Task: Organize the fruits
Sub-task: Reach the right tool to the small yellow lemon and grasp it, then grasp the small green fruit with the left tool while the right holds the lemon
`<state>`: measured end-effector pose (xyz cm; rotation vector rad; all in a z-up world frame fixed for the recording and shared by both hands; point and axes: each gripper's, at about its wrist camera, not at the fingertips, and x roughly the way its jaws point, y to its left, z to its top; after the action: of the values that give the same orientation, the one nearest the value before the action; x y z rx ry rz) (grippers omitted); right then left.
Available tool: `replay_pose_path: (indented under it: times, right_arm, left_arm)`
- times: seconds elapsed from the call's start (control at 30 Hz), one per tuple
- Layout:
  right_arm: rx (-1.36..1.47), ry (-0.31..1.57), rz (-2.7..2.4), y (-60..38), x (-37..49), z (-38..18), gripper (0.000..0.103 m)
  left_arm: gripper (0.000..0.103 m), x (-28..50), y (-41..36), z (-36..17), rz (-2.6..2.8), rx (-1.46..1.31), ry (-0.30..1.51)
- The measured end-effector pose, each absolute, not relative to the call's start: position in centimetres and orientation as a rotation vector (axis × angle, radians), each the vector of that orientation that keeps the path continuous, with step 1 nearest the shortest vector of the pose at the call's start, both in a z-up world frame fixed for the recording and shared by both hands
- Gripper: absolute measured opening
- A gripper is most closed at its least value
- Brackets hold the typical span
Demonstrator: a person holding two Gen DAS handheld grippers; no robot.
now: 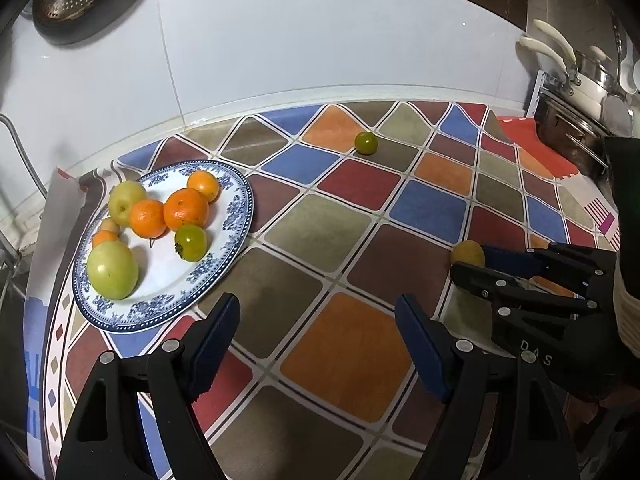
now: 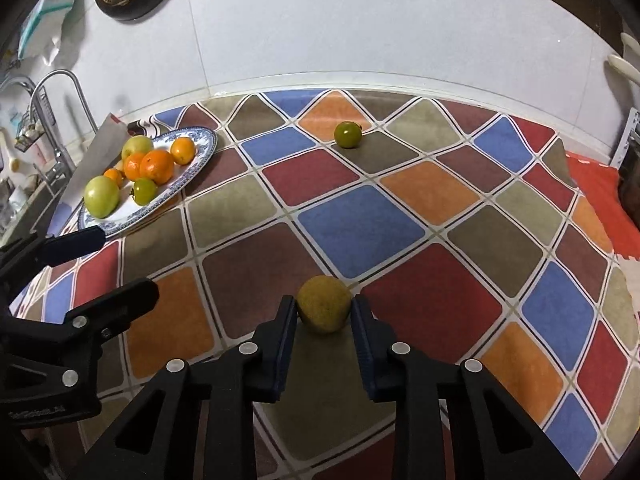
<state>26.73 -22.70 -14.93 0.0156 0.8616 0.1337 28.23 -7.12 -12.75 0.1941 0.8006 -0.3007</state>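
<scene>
Now, at the counter's left edge your blue-patterned plate [image 1: 240, 216] carries oranges, green apples and a small green fruit. Your left gripper [image 1: 316, 320] hovers beside it, jaws wide and empty. A lone green fruit [image 2: 347, 135] sits near the back edge. Your right gripper [image 2: 324, 312] pinches the yellowish fruit [image 2: 323, 303] on the checkered cloth [image 2: 360, 220], near the front edge.

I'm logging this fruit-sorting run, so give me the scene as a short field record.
surface: patterned tablecloth
plate: holds oranges, green apples and a small green fruit
loose fruit: green fruit near the wall
right gripper: fingers on both sides of yellow-brown fruit, touching it
left gripper: open, holding nothing
</scene>
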Motion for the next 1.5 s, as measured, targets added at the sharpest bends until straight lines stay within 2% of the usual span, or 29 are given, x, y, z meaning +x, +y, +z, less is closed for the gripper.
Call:
replay_pose_path:
  times: [0.47, 1.13, 1.5]
  right_arm:
    - [0.030, 0.777, 0.114, -25.0, 27.3, -12.3, 0.029]
    - [0.073, 0.730, 0.044, -28.9, 33.9, -11.2, 0.029]
    - [0.094, 0.737, 0.000, -30.3, 37.4, -12.1, 0.029]
  left_arm:
    - [0.079, 30.6, -10.0, -11.1, -0.339, 0.206, 0.736]
    - [0.079, 40.1, -15.5, -11.4, -0.422, 0.273, 0.697]
    - [0.062, 44.9, -17.2, -13.6, -0.454, 0.266, 0.764]
